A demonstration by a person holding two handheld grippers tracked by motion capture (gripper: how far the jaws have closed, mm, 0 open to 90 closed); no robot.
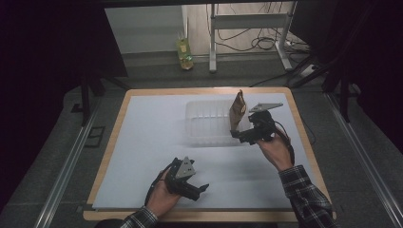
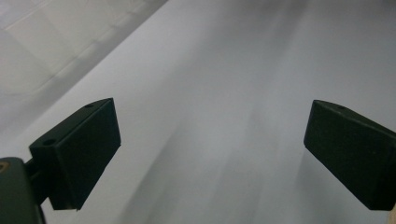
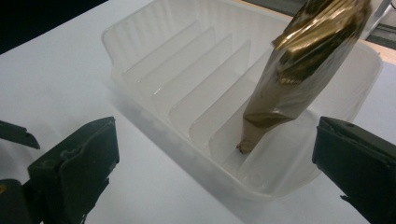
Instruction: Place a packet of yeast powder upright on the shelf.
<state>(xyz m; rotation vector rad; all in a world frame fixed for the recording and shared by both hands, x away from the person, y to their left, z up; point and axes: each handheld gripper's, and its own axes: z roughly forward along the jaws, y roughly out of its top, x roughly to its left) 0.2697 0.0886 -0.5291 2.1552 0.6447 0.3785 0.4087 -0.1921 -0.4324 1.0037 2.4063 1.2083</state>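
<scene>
Packet (image 3: 299,70) of gold foil stands tilted in the end slot of the clear plastic tray (image 3: 154,37), its lower tip down between the last divider and the tray's end wall, its top leaning out over the rim. Your right hand-held gripper (image 3: 215,163) is released, jaws spread wide just outside the tray's near wall with nothing between them. Draw it back along its own line and lift clear (a sideways swing could clip the leaning top and tip the packet out). Your left hand-held gripper (image 2: 210,149) is released too, empty, low over the white sheet on the counter (image 1: 142,142), well apart from the tray; leave it there. Whether the packet's tip truly rests on the tray floor is hard to judge through the cloudy plastic, and its top edge is cut off in the right gripper view
</scene>
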